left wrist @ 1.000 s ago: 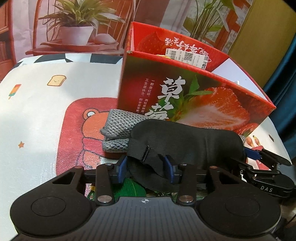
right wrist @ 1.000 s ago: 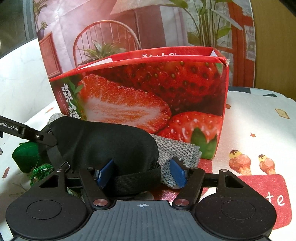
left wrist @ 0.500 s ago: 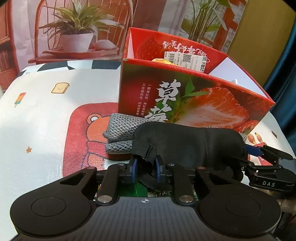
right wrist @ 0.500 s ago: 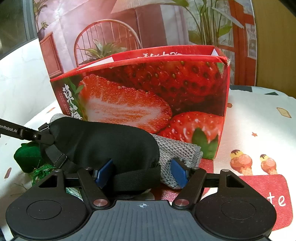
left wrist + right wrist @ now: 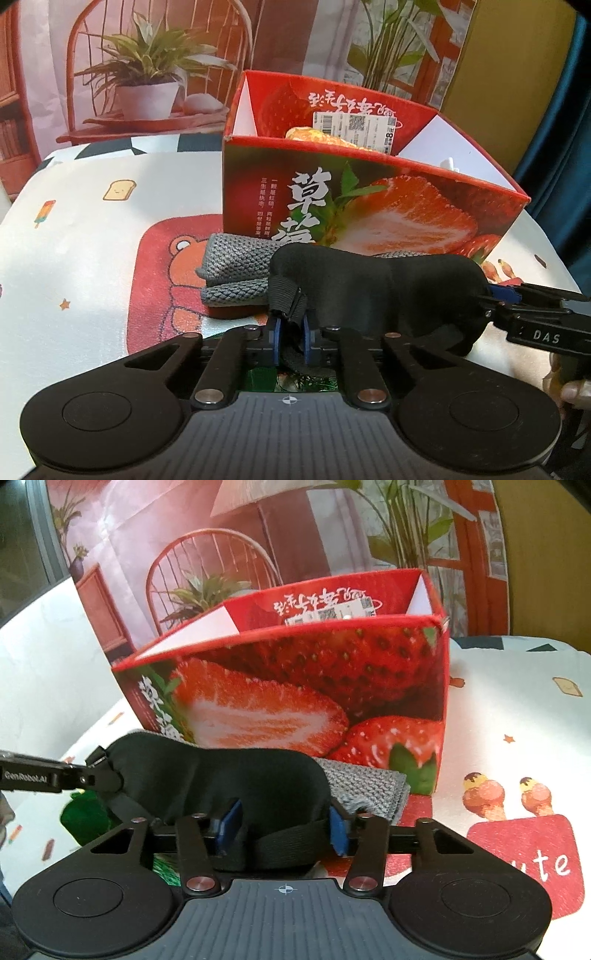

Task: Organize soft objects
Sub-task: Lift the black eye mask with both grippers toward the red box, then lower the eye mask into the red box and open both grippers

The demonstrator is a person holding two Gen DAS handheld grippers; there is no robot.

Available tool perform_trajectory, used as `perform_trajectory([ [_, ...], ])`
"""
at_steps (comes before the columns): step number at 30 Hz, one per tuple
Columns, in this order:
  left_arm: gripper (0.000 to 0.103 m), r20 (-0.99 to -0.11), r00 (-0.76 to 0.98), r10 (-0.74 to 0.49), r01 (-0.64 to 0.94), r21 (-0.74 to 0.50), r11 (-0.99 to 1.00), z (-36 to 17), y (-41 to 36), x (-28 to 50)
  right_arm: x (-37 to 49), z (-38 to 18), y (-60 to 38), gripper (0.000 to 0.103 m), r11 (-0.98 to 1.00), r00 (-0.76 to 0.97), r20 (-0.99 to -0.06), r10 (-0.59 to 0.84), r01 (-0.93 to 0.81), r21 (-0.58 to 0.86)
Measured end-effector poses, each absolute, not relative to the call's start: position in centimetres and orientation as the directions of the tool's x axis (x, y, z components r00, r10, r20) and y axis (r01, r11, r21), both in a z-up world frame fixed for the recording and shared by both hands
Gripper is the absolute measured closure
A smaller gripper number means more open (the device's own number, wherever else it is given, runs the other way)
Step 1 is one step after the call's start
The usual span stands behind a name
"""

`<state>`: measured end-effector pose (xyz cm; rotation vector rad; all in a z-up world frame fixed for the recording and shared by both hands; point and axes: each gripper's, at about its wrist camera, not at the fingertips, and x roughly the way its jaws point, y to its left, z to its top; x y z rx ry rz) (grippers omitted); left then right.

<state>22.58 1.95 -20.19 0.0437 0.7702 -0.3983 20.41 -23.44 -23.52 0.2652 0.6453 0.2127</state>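
Observation:
A black sleep mask (image 5: 373, 291) is held up in front of the red strawberry box (image 5: 369, 206). My left gripper (image 5: 290, 338) is shut on the mask's strap at its left end. My right gripper (image 5: 282, 829) has its jaws apart around the mask's (image 5: 229, 779) other end and strap; contact is unclear. It also shows at the right of the left wrist view (image 5: 517, 306). A grey knitted cloth (image 5: 236, 273) lies folded under the mask against the box. A green soft item (image 5: 86, 818) lies below the mask.
The box (image 5: 332, 686) is open at the top and holds an orange item (image 5: 317, 134) and a white label. The table has a white cartoon cloth (image 5: 85, 236). A printed backdrop with plants and chairs stands behind.
My left gripper closed on the mask's strap. Both grippers rose, lifting the mask, so more of the box's inside shows.

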Motion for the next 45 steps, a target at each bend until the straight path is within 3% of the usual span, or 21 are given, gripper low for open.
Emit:
perform_trajectory([
  [7,0.092,-0.67,0.663,-0.332,0.354,-0.11,0.929,-19.8,1.8,21.1,19.0,-22.2,-24.2,0.091,0.928,0.79,-0.532,0.304,-0.121,0.351],
  [15,0.094,-0.633,0.7,-0.331,0.34,-0.113,0.934,-18.9,1.9,19.5,18.1,-19.9,-23.5,0.094,0.919,0.806,-0.482,0.344,-0.184,0.348],
  [32,0.094,-0.377,0.853,-0.361,0.357,-0.085,0.93,-8.2,0.5,21.1,22.3,-7.7,-25.0,0.095,0.937,0.899,-0.284,0.334,-0.283,0.207],
  [37,0.094,-0.421,0.833,-0.358,0.356,-0.088,0.93,-8.0,-2.0,26.1,27.2,-7.0,-25.1,0.095,0.963,0.906,-0.33,0.266,-0.237,0.128],
  [45,0.094,-0.613,0.708,-0.35,0.371,-0.098,0.923,-12.8,-5.2,32.4,34.0,-11.7,-25.4,0.095,0.979,0.817,-0.539,0.203,-0.155,0.134],
])
